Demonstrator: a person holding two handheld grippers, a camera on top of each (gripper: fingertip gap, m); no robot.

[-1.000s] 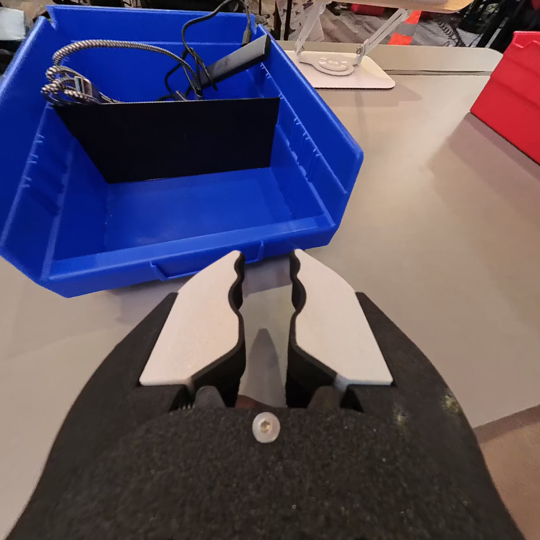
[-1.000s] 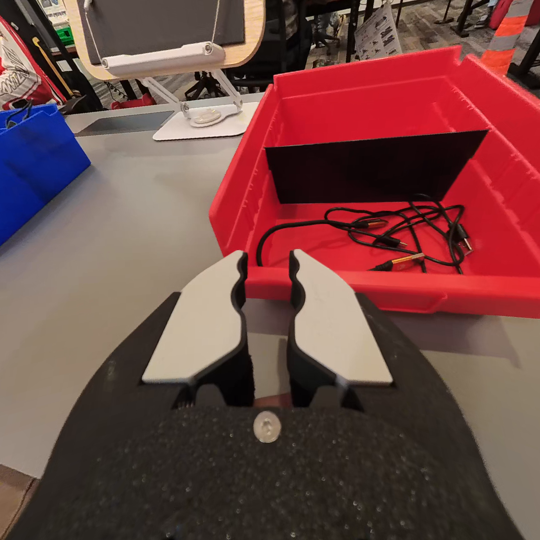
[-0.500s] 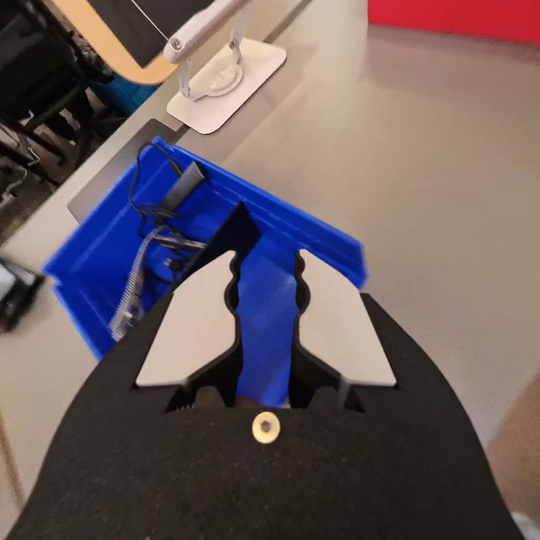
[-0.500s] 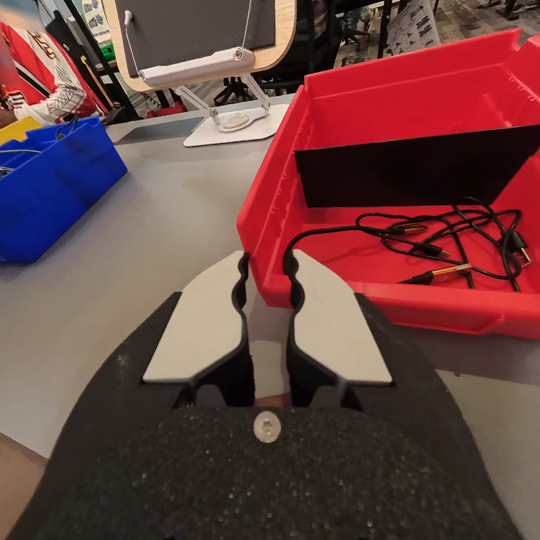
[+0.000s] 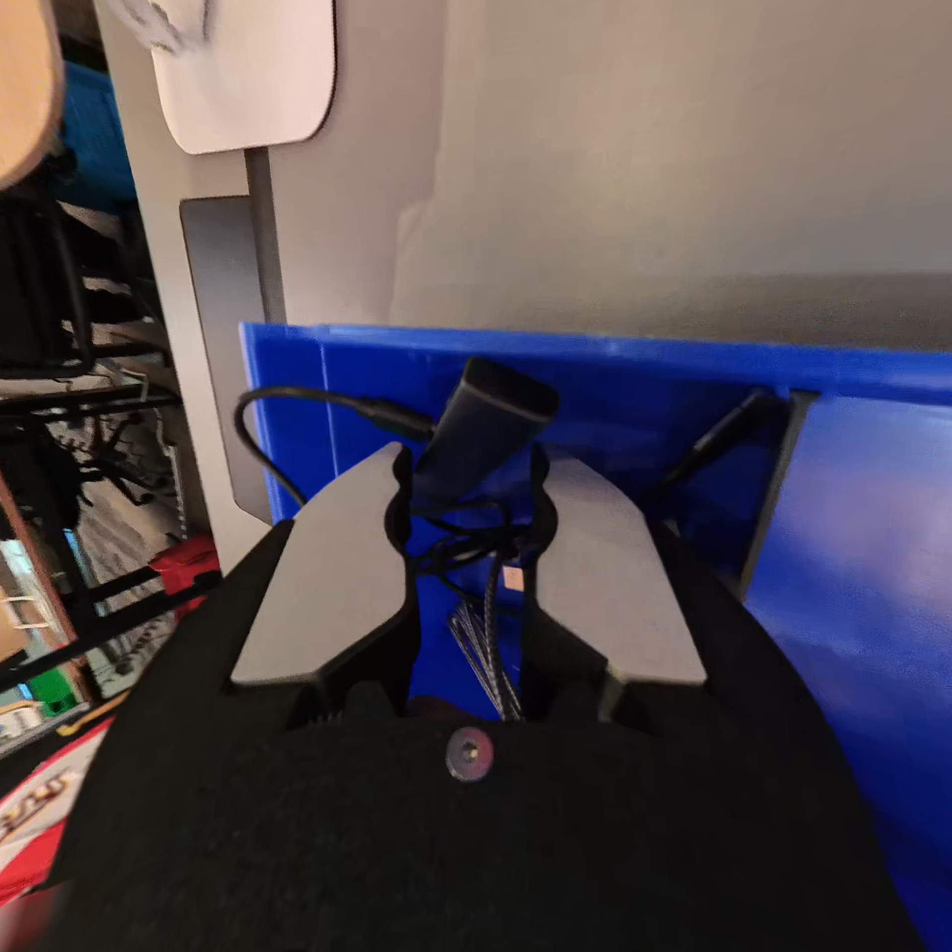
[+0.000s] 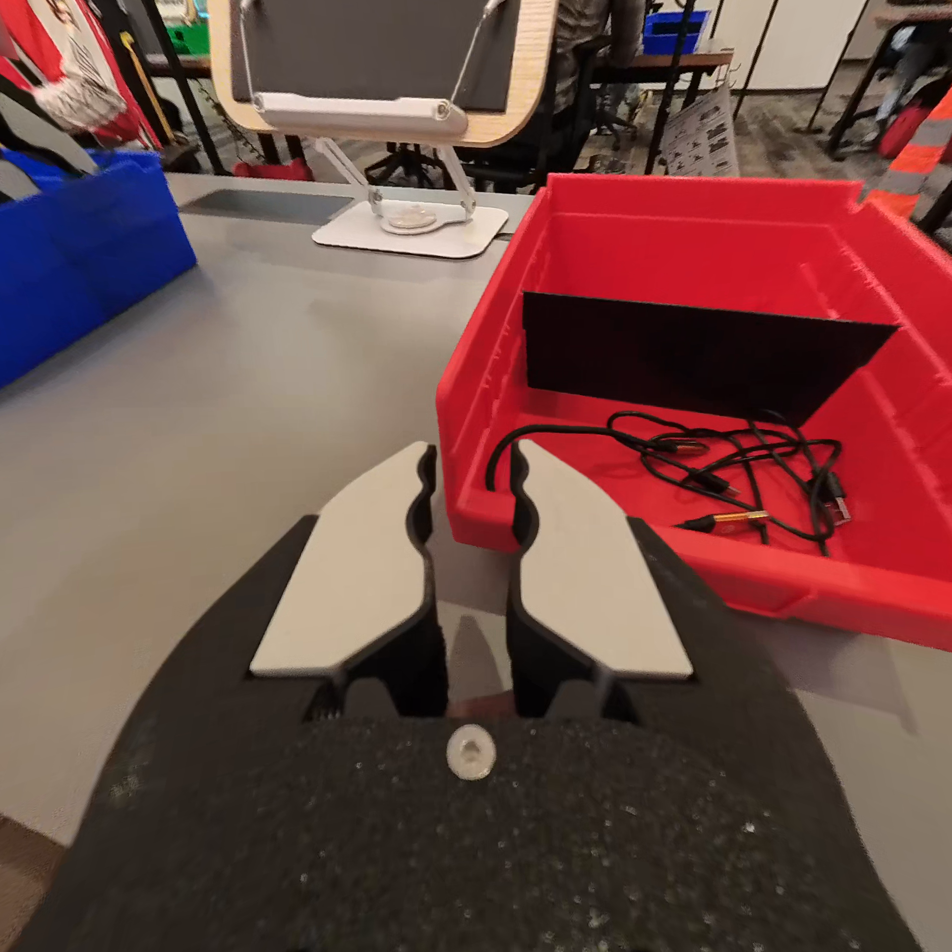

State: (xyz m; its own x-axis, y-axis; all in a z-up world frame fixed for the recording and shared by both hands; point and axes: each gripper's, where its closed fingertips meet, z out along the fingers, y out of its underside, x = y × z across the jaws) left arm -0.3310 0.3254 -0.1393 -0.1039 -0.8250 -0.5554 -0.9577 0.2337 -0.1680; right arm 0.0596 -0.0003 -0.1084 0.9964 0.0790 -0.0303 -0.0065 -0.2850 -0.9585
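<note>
Left wrist view showed our left tongs (image 5: 466, 494) spread and empty above the blue bin (image 5: 850, 515), which sat on the tabletop (image 5: 618, 154). Just ahead of the tips a dark bar (image 5: 484, 427) leaned against the bin wall, its long axis running up and away from the tongs, slightly rightward. Thin black cables (image 5: 463, 536) and a braided cable (image 5: 487, 654) lay directly beneath the gap. Our right tongs (image 6: 474, 463) hovered spread and empty over the tabletop, just beside the red bin's (image 6: 721, 582) near corner; a black cable (image 6: 721, 463) lay inside, ahead and rightward.
</note>
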